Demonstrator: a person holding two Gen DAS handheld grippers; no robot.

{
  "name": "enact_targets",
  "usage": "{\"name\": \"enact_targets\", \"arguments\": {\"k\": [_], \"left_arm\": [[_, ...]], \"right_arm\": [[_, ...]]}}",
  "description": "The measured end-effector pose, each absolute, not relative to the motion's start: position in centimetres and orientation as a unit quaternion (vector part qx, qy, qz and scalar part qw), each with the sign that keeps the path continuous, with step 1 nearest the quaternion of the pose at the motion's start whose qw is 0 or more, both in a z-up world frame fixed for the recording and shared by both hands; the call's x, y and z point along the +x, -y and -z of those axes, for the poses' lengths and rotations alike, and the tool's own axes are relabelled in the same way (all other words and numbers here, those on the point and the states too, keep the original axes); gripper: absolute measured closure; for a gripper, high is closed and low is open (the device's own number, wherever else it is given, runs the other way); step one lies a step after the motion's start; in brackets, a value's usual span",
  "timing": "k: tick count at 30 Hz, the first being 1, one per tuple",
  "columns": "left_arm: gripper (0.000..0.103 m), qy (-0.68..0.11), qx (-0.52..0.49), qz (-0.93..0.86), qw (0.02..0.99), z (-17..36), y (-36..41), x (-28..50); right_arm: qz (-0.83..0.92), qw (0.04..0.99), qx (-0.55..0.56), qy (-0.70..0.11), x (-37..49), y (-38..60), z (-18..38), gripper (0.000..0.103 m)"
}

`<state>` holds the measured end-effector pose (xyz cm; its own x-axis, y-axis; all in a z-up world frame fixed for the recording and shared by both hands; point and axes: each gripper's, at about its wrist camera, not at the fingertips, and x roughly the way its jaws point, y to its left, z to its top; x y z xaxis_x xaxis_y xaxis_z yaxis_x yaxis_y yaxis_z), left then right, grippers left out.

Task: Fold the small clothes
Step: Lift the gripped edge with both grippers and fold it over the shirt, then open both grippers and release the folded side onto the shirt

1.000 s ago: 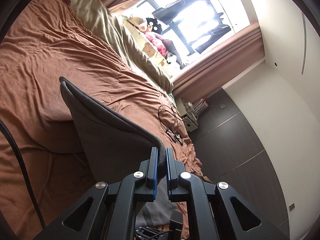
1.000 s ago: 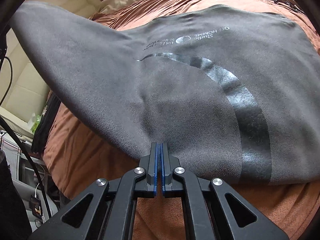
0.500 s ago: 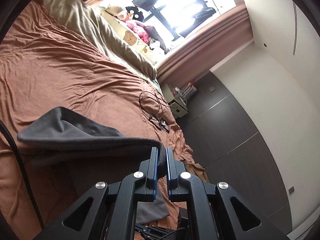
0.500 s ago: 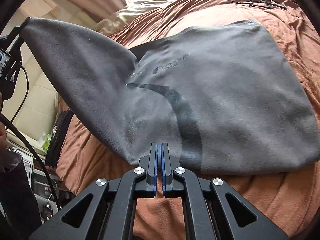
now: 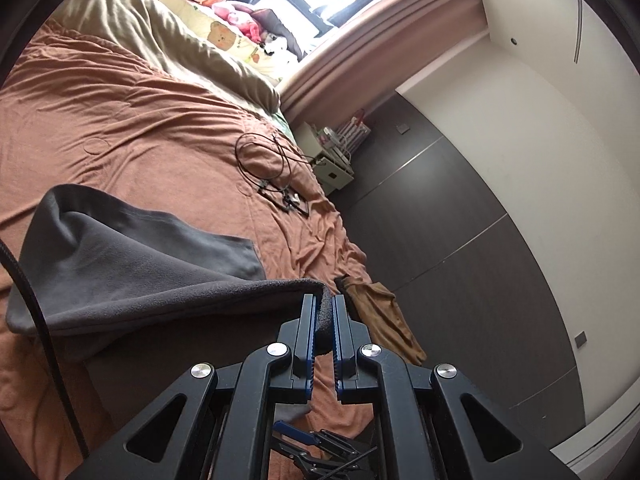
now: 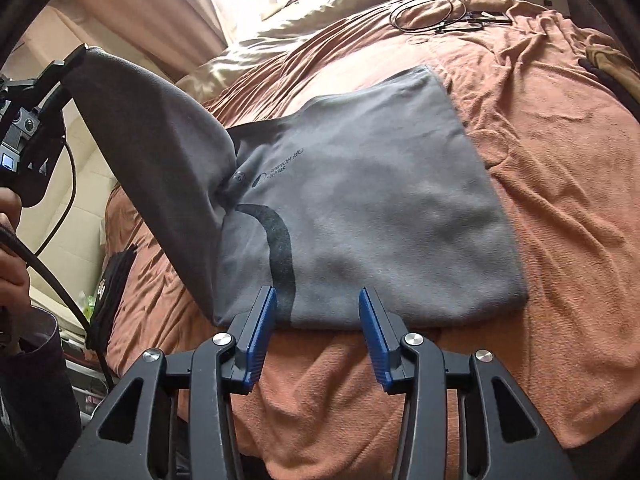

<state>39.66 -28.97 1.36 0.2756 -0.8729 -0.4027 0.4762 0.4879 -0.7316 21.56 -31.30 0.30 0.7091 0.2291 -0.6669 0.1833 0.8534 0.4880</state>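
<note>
Standing parted with nothing between them, the jaws of the right gripper (image 6: 316,320), which have just been opening, sit at the near hem of the flat grey fleece garment with a dark curved print (image 6: 380,216); that garment spreads straight ahead over the rust-brown bedspread (image 6: 560,184), long axis running away; up and to the left, the left gripper (image 5: 323,326) pinches a raised corner, so it leads the fold; the fold's underside is hidden; the black cable coil (image 6: 428,12) beyond is small.
</note>
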Motion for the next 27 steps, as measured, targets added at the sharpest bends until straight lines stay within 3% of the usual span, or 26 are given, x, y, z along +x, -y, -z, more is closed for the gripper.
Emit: {"name": "enact_targets", "arguments": {"k": [20, 26, 27], "left_arm": [[0.096, -0.498, -0.173, 0.487, 0.696, 5.4, 40.6, 36.3], [0.083, -0.526, -0.134, 0.484, 0.686, 7.2, 41.1, 35.3], [0.077, -0.525, -0.131, 0.479, 0.692, 7.3, 40.4, 35.3]], "right_arm": [[0.037, 0.874, 0.305, -0.376, 15.9, 36.0, -0.6, 0.063], [0.034, 0.87, 0.306, -0.385, 16.4, 36.3, -0.1, 0.063], [0.032, 0.87, 0.303, -0.386, 16.4, 36.3, -0.1, 0.063]]}}
